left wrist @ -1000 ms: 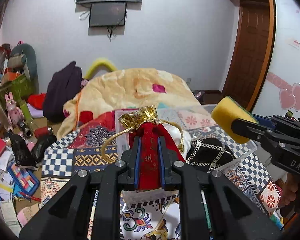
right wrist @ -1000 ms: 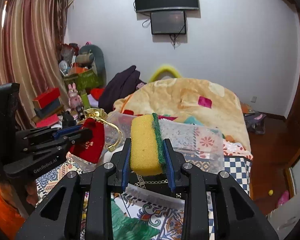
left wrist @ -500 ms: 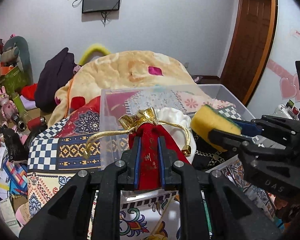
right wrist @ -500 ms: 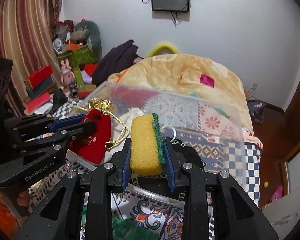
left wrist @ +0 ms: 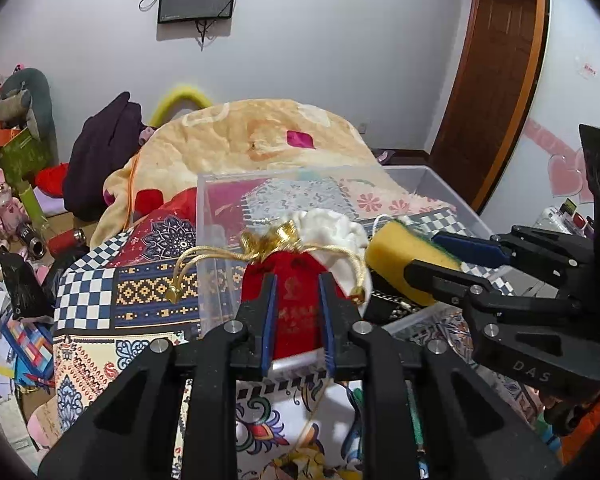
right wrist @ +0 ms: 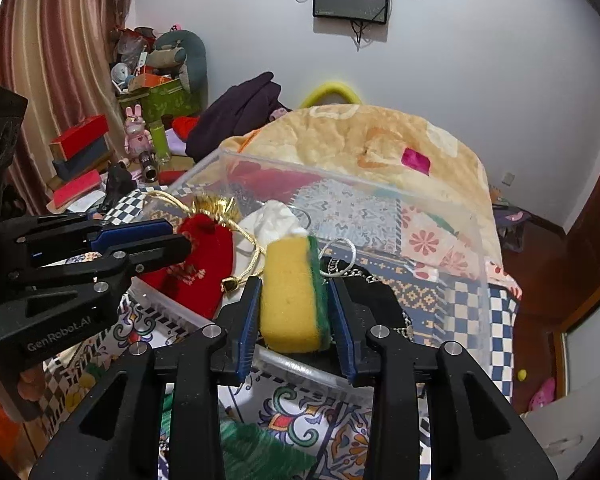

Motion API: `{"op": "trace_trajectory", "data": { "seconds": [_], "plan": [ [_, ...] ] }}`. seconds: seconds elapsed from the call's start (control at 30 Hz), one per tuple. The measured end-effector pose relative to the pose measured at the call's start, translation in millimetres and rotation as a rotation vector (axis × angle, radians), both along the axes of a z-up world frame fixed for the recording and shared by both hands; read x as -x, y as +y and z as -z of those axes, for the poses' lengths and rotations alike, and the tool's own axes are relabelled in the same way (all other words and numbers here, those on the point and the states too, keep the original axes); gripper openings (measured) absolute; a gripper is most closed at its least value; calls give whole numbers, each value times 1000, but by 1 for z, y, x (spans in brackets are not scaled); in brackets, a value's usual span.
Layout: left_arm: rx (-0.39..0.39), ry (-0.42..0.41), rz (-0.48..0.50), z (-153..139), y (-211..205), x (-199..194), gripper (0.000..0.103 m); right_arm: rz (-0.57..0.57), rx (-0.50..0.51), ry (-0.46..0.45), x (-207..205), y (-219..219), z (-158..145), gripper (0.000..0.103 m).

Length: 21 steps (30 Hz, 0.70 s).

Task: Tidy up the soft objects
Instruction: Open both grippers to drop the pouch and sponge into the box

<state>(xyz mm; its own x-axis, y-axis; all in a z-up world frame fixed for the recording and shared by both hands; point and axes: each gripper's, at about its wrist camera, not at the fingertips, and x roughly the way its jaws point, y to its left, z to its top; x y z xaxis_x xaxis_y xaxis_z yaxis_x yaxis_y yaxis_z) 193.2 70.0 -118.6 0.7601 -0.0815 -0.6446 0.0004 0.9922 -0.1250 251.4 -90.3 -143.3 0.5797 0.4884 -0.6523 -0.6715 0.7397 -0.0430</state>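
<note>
My left gripper (left wrist: 297,280) is shut on a red velvet pouch (left wrist: 296,300) with a gold drawstring top, held over the near rim of a clear plastic bin (left wrist: 440,188). The pouch also shows in the right wrist view (right wrist: 204,252). My right gripper (right wrist: 294,286) is shut on a yellow sponge (right wrist: 290,300) with a green scouring side, just inside the bin (right wrist: 380,188). The sponge also shows in the left wrist view (left wrist: 400,256). Inside the bin lie a white cloth (left wrist: 332,228) and a black chain bag (right wrist: 376,292).
The bin rests on a patterned bedspread (left wrist: 100,292). A beige blanket (left wrist: 260,132) is heaped behind it. Toys, boxes and clutter (right wrist: 100,152) crowd the left side. A wooden door (left wrist: 496,80) stands at the right. A green cloth (right wrist: 260,452) lies below the right gripper.
Both grippers have moved forward and down, bringing the pouch and the sponge to the bin. The pouch has sunk lower between the left fingers.
</note>
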Motion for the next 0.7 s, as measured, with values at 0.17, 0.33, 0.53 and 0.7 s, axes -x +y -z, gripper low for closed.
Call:
{"op": "trace_trajectory", "data": {
  "seconds": [0.17, 0.33, 0.53, 0.7],
  "plan": [
    [-5, -42, 11, -17, -4, 16, 31, -1, -33, -48, 11, -10, -17, 43],
    [3, -109, 14, -42, -5, 42, 45, 4, -81, -92, 24, -24, -35, 52],
    [-14, -169, 19, -61, -10, 79, 66, 10, -142, -133, 45, -46, -47, 65],
    [-30, -158, 21, -54, -14, 104, 78, 13, -133, -126, 63, -61, -34, 68]
  ]
}}
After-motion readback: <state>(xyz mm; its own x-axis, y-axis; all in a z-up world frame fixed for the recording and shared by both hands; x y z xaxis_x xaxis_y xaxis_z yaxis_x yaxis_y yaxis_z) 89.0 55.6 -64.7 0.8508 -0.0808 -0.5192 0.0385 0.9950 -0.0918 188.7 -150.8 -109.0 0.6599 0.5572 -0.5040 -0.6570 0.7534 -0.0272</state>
